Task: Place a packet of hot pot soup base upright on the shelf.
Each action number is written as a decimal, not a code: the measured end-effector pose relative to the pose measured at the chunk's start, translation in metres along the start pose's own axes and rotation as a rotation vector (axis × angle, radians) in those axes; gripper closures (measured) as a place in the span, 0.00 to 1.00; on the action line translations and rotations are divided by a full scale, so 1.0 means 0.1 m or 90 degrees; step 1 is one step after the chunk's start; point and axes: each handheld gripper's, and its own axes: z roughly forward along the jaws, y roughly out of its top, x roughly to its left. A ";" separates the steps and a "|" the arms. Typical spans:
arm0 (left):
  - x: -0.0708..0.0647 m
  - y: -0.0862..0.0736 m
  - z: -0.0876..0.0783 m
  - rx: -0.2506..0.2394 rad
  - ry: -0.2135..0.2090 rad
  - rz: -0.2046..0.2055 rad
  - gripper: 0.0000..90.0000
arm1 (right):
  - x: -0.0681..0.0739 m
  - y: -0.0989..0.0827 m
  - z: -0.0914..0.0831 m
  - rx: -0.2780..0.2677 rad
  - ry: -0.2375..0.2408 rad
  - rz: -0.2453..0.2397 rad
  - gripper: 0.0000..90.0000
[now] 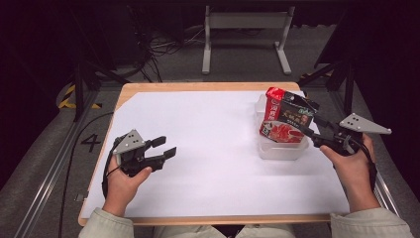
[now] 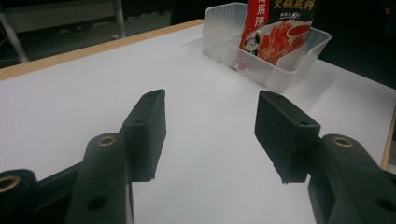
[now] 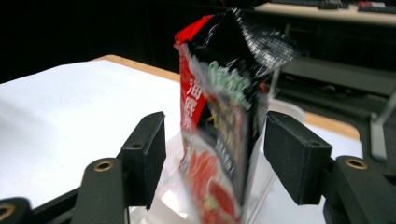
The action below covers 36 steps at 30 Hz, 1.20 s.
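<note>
— Where do we stand with the sauce packet (image 1: 286, 119)?

— It is standing in the clear plastic bin (image 1: 280, 150) at the right of the table (image 1: 198, 148), leaning a little. Our right gripper (image 1: 309, 127) is just beside it with its jaws spread wide, the packet between them but the pads clear of it, gripping nothing.

— And our left gripper (image 1: 164, 147)?

— Wide apart and empty, low over the white sheet at the near left.

— So how do we finish well?

— We'd draw the right gripper straight back, keeping the jaws wide so no pad snags the foil and tips the packet.
</note>
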 end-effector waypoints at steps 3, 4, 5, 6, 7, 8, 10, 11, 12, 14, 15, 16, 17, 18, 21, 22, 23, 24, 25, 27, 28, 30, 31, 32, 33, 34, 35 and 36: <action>-0.03 -0.07 -0.05 0.002 0.004 -0.001 0.48 | 0.17 -0.03 -0.06 -0.012 0.029 -0.009 0.42; -0.04 -0.09 -0.07 0.006 0.004 -0.004 0.48 | 0.20 -0.04 -0.06 -0.014 0.041 -0.011 0.41; -0.04 -0.11 -0.08 0.003 0.005 -0.006 0.48 | 0.26 -0.05 -0.05 -0.018 0.066 -0.019 0.40; -0.04 -0.13 -0.10 0.005 0.005 -0.006 0.48 | 0.29 -0.06 -0.04 -0.022 0.076 -0.024 0.39; -0.04 -0.15 -0.10 0.000 0.009 -0.005 0.47 | 0.34 -0.08 -0.03 -0.022 0.091 -0.030 0.38; -0.04 -0.16 -0.11 0.000 0.006 -0.007 0.47 | 0.38 -0.10 -0.01 -0.025 0.112 -0.034 0.36; -0.04 -0.18 -0.10 -0.002 0.001 -0.008 0.46 | 0.44 -0.14 0.04 -0.030 0.153 -0.026 0.35; -0.04 -0.19 -0.10 -0.001 0.002 -0.008 0.45 | 0.47 -0.16 0.08 -0.026 0.177 -0.020 0.34; -0.04 -0.20 -0.10 0.000 0.000 -0.011 0.45 | 0.50 -0.18 0.12 -0.030 0.199 -0.010 0.34; -0.05 -0.21 -0.10 0.003 0.000 -0.005 0.45 | 0.55 -0.21 0.19 -0.035 0.226 -0.003 0.34; -0.06 -0.23 -0.09 0.003 0.001 -0.006 0.45 | 0.58 -0.23 0.21 -0.029 0.232 -0.009 0.34; -0.05 -0.25 -0.10 0.006 0.002 -0.003 0.44 | 0.61 -0.24 0.24 -0.028 0.236 -0.016 0.34; -0.06 -0.27 -0.10 0.006 0.002 -0.010 0.44 | 0.64 -0.25 0.26 -0.025 0.237 -0.022 0.34; -0.06 -0.27 -0.10 0.006 0.002 -0.010 0.43 | 0.64 -0.25 0.26 -0.025 0.237 -0.022 0.34; -0.04 -0.33 -0.10 0.009 0.005 -0.010 0.43 | 0.72 -0.31 0.33 -0.017 0.249 -0.027 0.34; -0.04 -0.37 -0.10 0.012 0.001 -0.012 0.42 | 0.76 -0.37 0.37 -0.010 0.255 -0.032 0.34; -0.04 -0.39 -0.09 0.010 -0.003 -0.014 0.42 | 0.77 -0.39 0.38 -0.007 0.257 -0.032 0.34; -0.04 -0.39 -0.09 0.010 -0.003 -0.014 0.42 | 0.77 -0.39 0.38 -0.007 0.257 -0.032 0.34; -0.04 -0.43 -0.09 0.005 -0.006 -0.013 0.42 | 0.79 -0.42 0.40 -0.004 0.257 -0.032 0.34; -0.05 -0.47 -0.08 0.003 -0.013 -0.013 0.40 | 0.82 -0.48 0.44 0.005 0.258 -0.040 0.34; -0.05 -0.49 -0.07 0.004 -0.015 -0.010 0.40 | 0.84 -0.51 0.46 0.008 0.258 -0.043 0.34; -0.05 -0.53 -0.06 0.002 -0.019 -0.009 0.40 | 0.88 -0.60 0.50 0.018 0.262 -0.042 0.34; -0.05 -0.55 -0.06 0.002 -0.023 -0.014 0.40 | 0.88 -0.60 0.50 0.018 0.262 -0.042 0.34; -0.05 -0.56 -0.05 -0.001 -0.028 -0.012 0.40 | 0.89 -0.62 0.52 0.022 0.259 -0.046 0.34; -0.05 -0.58 -0.04 -0.002 -0.030 -0.013 0.39 | 0.90 -0.65 0.53 0.026 0.260 -0.046 0.34; -0.05 -0.59 -0.04 -0.001 -0.035 -0.016 0.39 | 0.91 -0.69 0.55 0.028 0.263 -0.046 0.35; -0.05 -0.61 -0.02 0.000 -0.037 -0.018 0.39 | 0.91 -0.71 0.57 0.031 0.265 -0.045 0.35; -0.04 -0.61 -0.01 0.001 -0.038 -0.017 0.39 | 0.92 -0.75 0.59 0.037 0.268 -0.046 0.35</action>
